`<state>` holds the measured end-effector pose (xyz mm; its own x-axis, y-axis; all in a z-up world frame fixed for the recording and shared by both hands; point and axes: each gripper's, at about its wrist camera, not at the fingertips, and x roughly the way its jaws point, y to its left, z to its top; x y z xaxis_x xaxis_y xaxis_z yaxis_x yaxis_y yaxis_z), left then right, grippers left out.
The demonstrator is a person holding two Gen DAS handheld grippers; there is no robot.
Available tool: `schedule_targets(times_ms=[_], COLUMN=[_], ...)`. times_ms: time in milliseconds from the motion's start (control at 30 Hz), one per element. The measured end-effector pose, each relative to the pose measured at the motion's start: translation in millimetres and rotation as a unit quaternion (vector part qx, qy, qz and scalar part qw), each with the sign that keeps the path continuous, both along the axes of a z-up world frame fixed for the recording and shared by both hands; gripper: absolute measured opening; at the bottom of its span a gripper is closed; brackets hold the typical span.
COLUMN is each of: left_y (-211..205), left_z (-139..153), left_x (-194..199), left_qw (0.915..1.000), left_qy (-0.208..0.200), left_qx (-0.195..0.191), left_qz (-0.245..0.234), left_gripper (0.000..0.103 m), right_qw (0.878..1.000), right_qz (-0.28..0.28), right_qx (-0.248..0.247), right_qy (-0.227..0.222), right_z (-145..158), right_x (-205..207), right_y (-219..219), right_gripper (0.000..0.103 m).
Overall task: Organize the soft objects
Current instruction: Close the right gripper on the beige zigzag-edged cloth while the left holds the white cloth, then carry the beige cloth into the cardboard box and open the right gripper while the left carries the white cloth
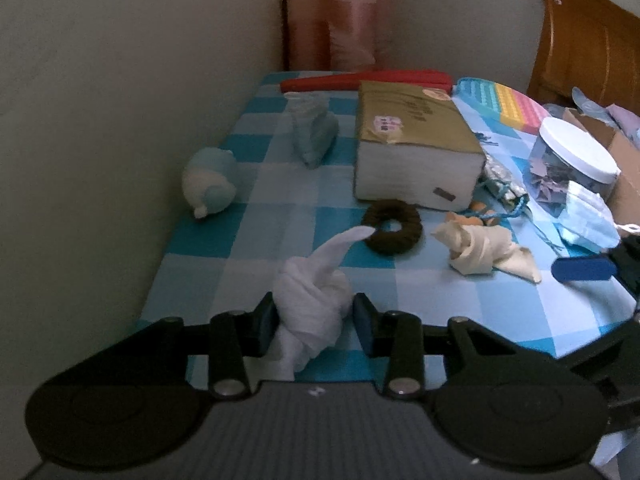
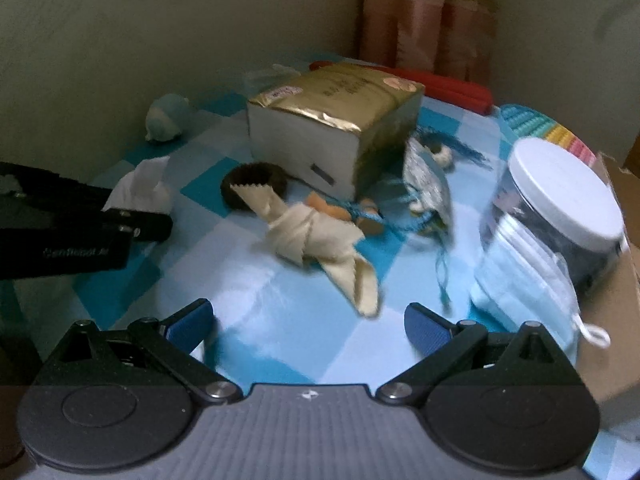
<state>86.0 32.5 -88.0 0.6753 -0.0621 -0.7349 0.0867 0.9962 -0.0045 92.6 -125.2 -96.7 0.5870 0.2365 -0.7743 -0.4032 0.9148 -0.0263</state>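
Note:
My left gripper is shut on a white knotted cloth near the front of the blue checked table; the cloth's tail points up toward a brown fabric ring. In the right wrist view the same cloth pokes out of the left gripper at the left edge. My right gripper stands open above the table with nothing between its blue pads. A cream knotted cloth lies just ahead of it. Two pale blue knotted cloths rest near the wall.
A thick gold-covered block of paper sits mid-table. A clear jar with a white lid, stacked face masks and a cardboard box crowd the right side. A red case and rainbow pop mat lie at the back. A wall borders the left.

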Motion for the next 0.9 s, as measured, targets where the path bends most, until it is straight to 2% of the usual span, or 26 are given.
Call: schedule_targets(times_ms=[200, 433, 667, 733, 800, 900], left_y=[4, 8, 11, 11, 11, 11], left_z=[0, -1, -2, -2, -2, 0], left_x=[4, 5, 6, 6, 6, 6], left_qw=[0.9999, 0.9999, 0.9998, 0.9998, 0.9998, 0.9999], left_qy=[0.002, 0.001, 0.002, 0.002, 0.002, 0.005], left_qx=[-0.008, -0.007, -0.013, -0.013, -0.013, -0.008], left_qz=[0.008, 0.01, 0.013, 0.013, 0.014, 0.014], left_gripper=[0.039, 0.039, 0.039, 0.039, 0.039, 0.039], right_qw=[1.0, 1.0, 1.0, 1.0, 1.0, 1.0], right_qz=[0.002, 0.01, 0.011, 0.01, 0.011, 0.01], right_qx=[0.004, 0.001, 0.003, 0.002, -0.002, -0.014], right_qy=[-0.004, -0.014, -0.022, -0.024, -0.021, -0.023], right_z=[-1, -1, 3, 5, 7, 9], right_x=[18, 30, 33, 33, 32, 28], right_y=[8, 16, 19, 20, 21, 22], right_gripper=[0.103, 0.095, 0.072, 0.056, 0.05, 0.049])
